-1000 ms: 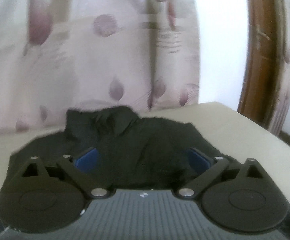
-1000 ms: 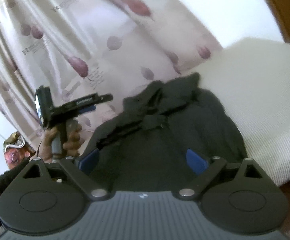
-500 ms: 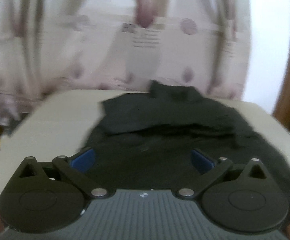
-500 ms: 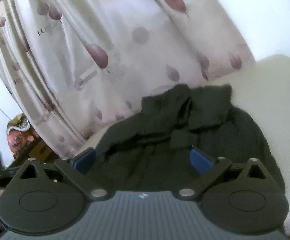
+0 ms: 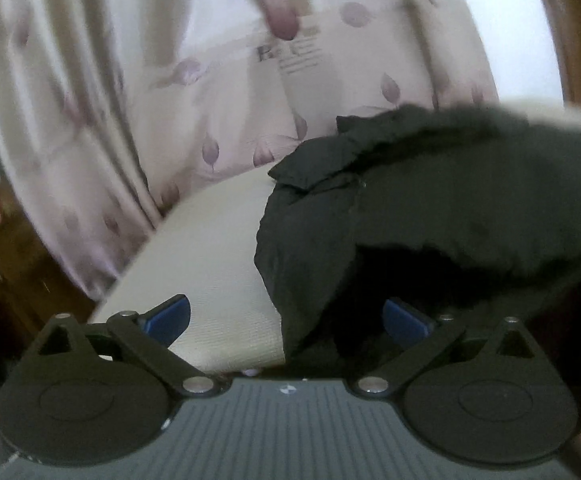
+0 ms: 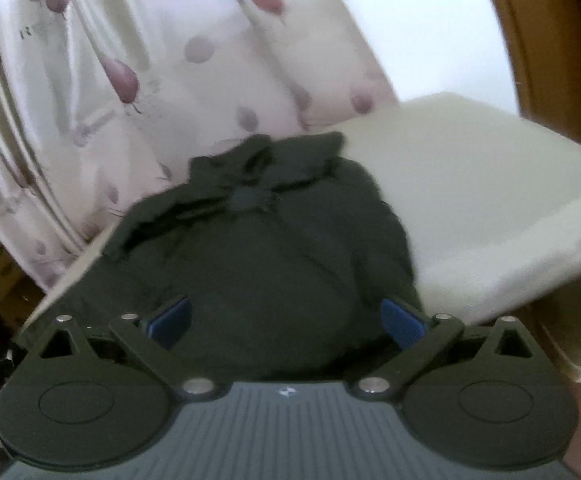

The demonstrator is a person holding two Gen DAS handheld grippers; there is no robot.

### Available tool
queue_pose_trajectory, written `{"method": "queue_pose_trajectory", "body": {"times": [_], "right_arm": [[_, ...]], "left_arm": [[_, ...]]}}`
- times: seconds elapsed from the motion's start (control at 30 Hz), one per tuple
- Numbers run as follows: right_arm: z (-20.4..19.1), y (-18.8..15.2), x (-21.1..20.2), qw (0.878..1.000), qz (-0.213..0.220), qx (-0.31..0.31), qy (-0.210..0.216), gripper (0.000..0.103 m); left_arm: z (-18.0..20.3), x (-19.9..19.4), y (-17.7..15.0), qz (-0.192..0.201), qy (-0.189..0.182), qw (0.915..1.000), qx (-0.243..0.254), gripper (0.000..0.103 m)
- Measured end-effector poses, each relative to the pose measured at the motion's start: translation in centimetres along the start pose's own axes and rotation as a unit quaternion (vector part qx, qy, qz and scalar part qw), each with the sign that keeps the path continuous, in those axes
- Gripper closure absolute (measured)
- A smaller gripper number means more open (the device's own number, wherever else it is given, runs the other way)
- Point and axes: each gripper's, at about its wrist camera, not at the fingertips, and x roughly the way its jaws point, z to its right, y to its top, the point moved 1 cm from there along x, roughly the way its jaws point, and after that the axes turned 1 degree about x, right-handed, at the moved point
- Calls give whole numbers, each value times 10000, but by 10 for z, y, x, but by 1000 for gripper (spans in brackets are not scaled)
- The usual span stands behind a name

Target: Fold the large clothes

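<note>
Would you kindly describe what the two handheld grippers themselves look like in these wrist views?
The left gripper and right gripper look identical: blue finger pads on black linkage arms with silver pivot pins, two round black discs, and a grey ribbed body bearing a small white logo. No cables, sleeves or hands show.

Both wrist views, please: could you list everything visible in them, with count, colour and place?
garment: one, black, bunched on the cushion, straight ahead of both grippers.
cushion: one, cream, under the garment, bare to its right.
curtain: one, pale with mauve leaf prints, hanging behind the cushion.
wooden frame: one, brown, far right edge.
left gripper: one, black with blue pads, jaws wide open over the garment's left edge.
right gripper: one, black with blue pads, jaws wide open over the garment, nothing gripped.
</note>
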Motion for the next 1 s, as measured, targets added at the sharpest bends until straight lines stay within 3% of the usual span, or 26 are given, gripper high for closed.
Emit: {"method": "queue_pose_trajectory", "body": {"times": [0.1,0.2,0.23,0.27,0.33,0.43,0.5,0.67,0.87,0.9,0.97,1.0], "right_arm": [[3,-10,-3,9999,-12,80,-123,1],[6,-17,-3,9997,-34,242,-92,1],[5,-18,-3,9995,-26,288,-81,1],[5,-19,-4,9994,-18,334,-51,1],[5,-20,-6,9993,2,373,-31,1],[7,-22,-10,9994,34,332,-97,1],[11,-23,-12,9992,49,350,-162,1],[32,-22,-7,9972,45,698,-266,1],[61,-17,-5,9910,256,1301,-196,1],[65,-17,-6,9895,287,1406,-146,1],[73,-15,-5,9871,365,1554,-140,1],[76,-14,-2,9865,367,1592,-152,1]], "left_arm": [[16,12,1,143,121,9997,182,1],[29,37,11,57,442,9987,245,8],[32,44,12,-9,538,9982,259,20],[34,53,13,-134,678,9972,270,46],[28,68,11,-500,910,9946,-73,82],[-8,62,0,-821,815,9807,-1576,81],[-22,44,-12,-737,791,9709,-2136,80],[-20,17,-34,-726,977,9673,-2225,80],[-24,7,-32,-595,819,9678,-2306,75],[-28,0,-29,-524,749,9668,-2384,68],[-36,-11,-26,-337,696,9623,-2609,36],[-39,-16,-25,-248,723,9596,-2708,29]]}}
